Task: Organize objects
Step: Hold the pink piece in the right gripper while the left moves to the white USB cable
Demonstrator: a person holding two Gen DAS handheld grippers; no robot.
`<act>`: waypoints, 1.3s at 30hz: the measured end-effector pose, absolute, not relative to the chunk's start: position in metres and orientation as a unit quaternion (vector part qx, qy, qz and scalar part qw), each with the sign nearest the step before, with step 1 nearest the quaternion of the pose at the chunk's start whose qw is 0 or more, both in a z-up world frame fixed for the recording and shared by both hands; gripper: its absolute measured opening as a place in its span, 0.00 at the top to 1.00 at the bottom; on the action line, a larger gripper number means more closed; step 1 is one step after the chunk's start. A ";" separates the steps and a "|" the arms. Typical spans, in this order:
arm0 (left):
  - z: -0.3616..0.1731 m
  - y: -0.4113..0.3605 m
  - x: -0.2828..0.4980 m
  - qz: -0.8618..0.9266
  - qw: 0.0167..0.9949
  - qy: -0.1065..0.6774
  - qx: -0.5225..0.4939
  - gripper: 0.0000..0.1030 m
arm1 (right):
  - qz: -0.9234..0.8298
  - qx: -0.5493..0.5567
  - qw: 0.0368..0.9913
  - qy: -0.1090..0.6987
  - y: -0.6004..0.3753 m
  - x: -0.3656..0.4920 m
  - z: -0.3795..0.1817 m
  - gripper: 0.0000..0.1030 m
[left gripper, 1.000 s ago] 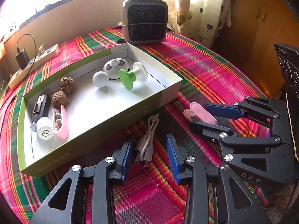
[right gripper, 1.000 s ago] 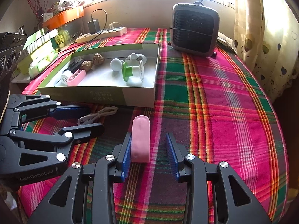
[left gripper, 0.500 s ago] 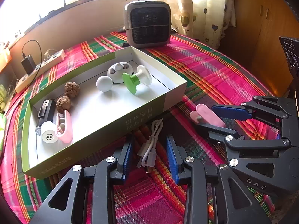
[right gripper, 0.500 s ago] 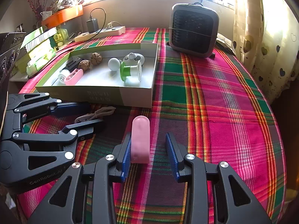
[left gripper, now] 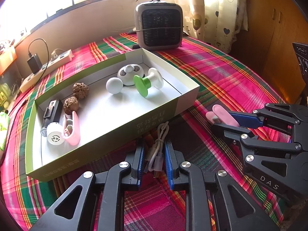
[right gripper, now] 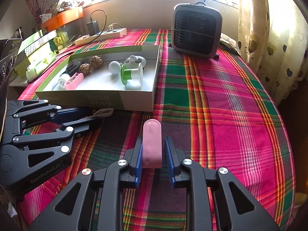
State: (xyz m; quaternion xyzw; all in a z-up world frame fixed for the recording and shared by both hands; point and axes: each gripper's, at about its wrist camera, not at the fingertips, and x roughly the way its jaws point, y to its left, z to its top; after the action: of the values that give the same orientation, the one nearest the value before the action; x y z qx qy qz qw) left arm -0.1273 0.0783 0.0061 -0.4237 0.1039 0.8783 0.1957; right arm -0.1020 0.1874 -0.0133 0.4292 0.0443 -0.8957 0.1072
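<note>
A white coiled cable (left gripper: 161,130) lies on the plaid cloth just in front of the green-and-white box (left gripper: 154,119). My left gripper (left gripper: 153,144) is closing on it, and its blue pads touch the cable's plugs on both sides. To the right a pink case (right gripper: 152,134) lies on the cloth. My right gripper (right gripper: 153,140) is shut on the pink case, its pads against the long sides. The right wrist view shows the left gripper (right gripper: 94,116) on the cable (right gripper: 104,112) beside the box (right gripper: 134,100). In the left wrist view the right gripper (left gripper: 221,120) pinches the pink case (left gripper: 223,112).
The box holds two walnuts (left gripper: 80,90), a white ball (left gripper: 114,85), a panda toy (left gripper: 130,72), a green-and-white spool (left gripper: 148,82), a black device (left gripper: 52,111) and another pink case (left gripper: 72,129). A heater (left gripper: 159,25) stands behind it, a power strip (left gripper: 46,67) at the back left.
Both pairs of jaws have narrowed: the left pair came in onto the white cable, the right pair onto the pink case. Neither hand has shifted; the left view tilted slightly.
</note>
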 end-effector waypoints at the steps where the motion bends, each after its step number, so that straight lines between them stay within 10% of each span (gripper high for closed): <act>1: 0.006 0.079 -0.127 0.878 0.196 0.104 -0.424 0.83 | -0.896 0.429 0.108 0.045 0.187 -0.102 -0.013 0.81; 39: 0.015 0.066 -0.121 0.886 0.193 0.075 -0.416 0.87 | -0.898 0.422 0.121 0.038 0.181 -0.098 -0.007 0.82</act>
State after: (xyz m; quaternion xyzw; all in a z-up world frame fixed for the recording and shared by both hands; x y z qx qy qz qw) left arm -0.1205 0.0659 0.0151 -0.4158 0.0751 0.8857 0.1927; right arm -0.0984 0.1812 -0.0068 0.4219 0.0383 -0.8977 0.1210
